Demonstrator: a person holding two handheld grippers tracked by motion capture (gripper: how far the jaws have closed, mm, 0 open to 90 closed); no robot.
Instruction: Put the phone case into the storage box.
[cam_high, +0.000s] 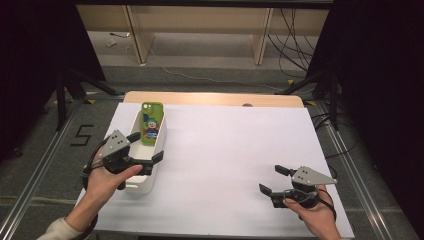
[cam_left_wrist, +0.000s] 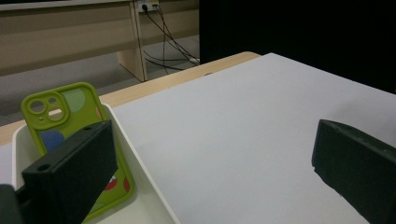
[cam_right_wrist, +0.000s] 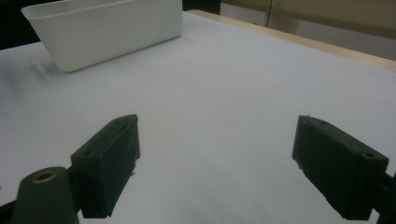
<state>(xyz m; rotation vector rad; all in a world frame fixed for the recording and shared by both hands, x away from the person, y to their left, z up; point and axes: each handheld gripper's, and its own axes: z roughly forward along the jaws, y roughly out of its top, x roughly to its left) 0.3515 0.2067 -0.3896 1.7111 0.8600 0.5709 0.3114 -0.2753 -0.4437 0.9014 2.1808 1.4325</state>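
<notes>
I am holding my left tool (cam_high: 141, 148), jaws spread, astride the white bin's (cam_high: 131, 186) right wall, the green phone case (cam_high: 151, 123) leaning lengthwise just beyond, at the far end.

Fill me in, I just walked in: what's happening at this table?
A person holds a tool in each hand. The left tool is open, straddling the near wall of a white bin where a green phone case leans at the far end. The right tool is open too, over the bare white tabletop.
</notes>
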